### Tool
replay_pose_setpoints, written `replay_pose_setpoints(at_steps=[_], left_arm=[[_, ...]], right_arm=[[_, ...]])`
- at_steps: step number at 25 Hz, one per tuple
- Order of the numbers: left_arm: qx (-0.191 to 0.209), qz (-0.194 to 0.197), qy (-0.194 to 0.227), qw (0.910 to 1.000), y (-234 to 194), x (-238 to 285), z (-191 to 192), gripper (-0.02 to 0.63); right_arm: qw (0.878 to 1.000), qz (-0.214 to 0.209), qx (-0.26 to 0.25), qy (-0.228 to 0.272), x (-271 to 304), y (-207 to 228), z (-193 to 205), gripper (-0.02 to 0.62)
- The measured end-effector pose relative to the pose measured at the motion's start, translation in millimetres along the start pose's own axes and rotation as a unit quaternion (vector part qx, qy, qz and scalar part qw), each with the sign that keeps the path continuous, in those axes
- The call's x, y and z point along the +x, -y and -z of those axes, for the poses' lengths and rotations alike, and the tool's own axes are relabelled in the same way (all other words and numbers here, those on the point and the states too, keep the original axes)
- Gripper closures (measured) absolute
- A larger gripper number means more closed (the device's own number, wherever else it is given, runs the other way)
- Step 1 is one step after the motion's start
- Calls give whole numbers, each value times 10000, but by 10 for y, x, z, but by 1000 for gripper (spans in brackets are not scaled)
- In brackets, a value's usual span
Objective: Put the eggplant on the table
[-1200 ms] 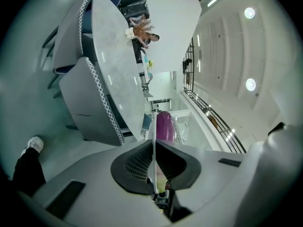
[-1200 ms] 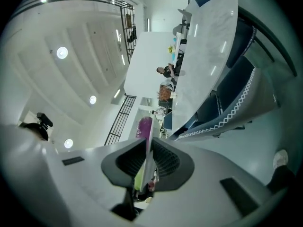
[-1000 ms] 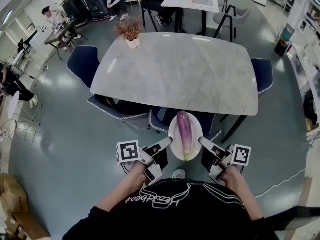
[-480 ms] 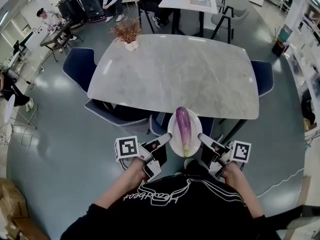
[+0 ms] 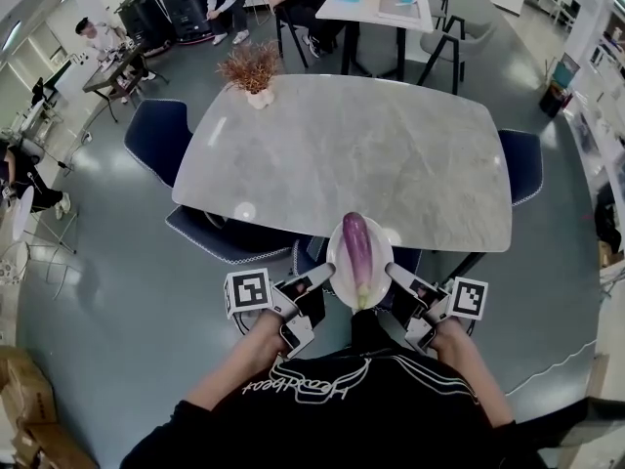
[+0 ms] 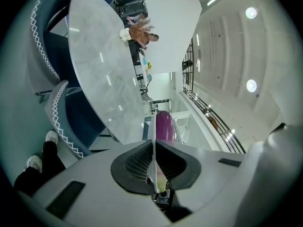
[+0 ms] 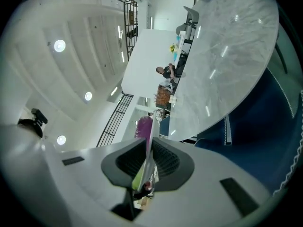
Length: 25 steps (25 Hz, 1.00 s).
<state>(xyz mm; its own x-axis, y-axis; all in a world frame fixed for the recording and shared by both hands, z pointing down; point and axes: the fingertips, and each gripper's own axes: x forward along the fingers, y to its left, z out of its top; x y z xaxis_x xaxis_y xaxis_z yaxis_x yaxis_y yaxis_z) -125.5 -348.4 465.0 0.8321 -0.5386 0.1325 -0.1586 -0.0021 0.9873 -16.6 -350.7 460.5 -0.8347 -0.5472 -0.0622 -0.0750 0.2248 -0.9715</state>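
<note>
Left gripper (image 6: 154, 143) pinches the plate (image 5: 335, 262) edge-on; overhead, eggplant (image 5: 358, 252) lies lengthwise.

One eggplant (image 5: 358, 250) lies on one plate (image 5: 335, 258). Two tools clamp the plate's rim, the left tool (image 5: 329, 274) and the right tool (image 5: 393, 273), each bearing one marker cube. One marble worktop (image 5: 361, 149) carries one potted dried plant (image 5: 252, 69) at its far left corner. Four blue chairs (image 5: 158, 130) stand along its edges. One smaller table (image 5: 376, 10) stands beyond, with two grey chairs (image 5: 454, 35).
</note>
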Motion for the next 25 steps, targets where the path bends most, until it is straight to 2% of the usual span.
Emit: replay_pose_setpoints(at_steps=[4, 10, 16, 21, 25], left_arm=[[-27, 65, 27, 10000, -2, 46, -13, 583], [125, -254, -45, 9996, -47, 9, -26, 583], [208, -415, -114, 9989, -251, 823, -655, 583], [238, -459, -91, 9986, -287, 1012, -864, 583], [292, -427, -92, 9986, -239, 1194, -1041, 583]], right_arm=[[10000, 54, 54, -14, 5, 81, 2, 546], [9998, 102, 175, -19, 4, 42, 7, 546], [9996, 180, 203, -117, 269, 556, -876, 546], [9995, 247, 134, -130, 382, 643, -1118, 546], [9984, 423, -198, -314, 486, 709, -1325, 546]])
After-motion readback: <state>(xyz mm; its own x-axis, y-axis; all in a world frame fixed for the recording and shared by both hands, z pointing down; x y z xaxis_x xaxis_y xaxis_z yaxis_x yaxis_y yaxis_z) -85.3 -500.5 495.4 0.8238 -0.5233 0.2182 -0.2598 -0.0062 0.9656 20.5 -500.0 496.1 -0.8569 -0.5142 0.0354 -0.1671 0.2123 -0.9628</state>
